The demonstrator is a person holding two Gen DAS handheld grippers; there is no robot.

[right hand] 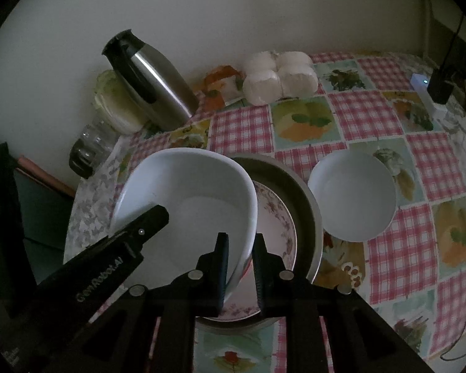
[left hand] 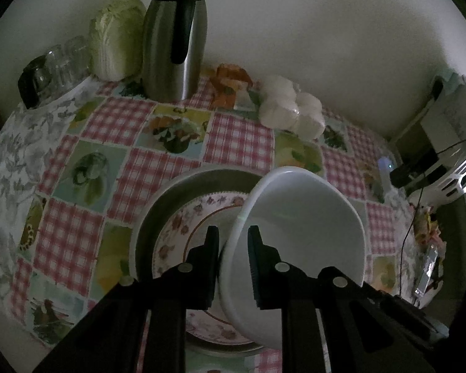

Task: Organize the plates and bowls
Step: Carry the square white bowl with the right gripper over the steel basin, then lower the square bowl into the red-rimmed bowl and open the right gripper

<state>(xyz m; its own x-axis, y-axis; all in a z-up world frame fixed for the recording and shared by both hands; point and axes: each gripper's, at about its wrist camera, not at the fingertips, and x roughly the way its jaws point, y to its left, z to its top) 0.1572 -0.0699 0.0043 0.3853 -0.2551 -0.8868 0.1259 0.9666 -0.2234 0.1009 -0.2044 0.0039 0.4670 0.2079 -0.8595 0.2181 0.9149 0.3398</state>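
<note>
The left gripper (left hand: 233, 236) is pinching the rim of a white bowl (left hand: 307, 227), holding it tilted over a floral plate (left hand: 183, 233) that is sitting inside a metal dish (left hand: 158, 205) on the patchwork tablecloth (left hand: 115, 155).

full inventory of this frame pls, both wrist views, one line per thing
large bowl: 1, white, tilted, held over the floral plate by both grippers on opposite rim sides
small bowl: 1, white, on the tablecloth right of the metal plate
floral plate: 1, white with pink flowers, lying in the metal plate
metal plate: 1, grey, centre of table
thermos jug: 1, steel and black, at the wall
cabbage: 1, pale green, left of the jug
glasses: several, clear, far left
wrapped rolls: 1 pack, white, at the wall
tablecloth: 1, pink check with fruit panels
left gripper: black, shut on the large bowl
right gripper: black, shut on the large bowl
</note>
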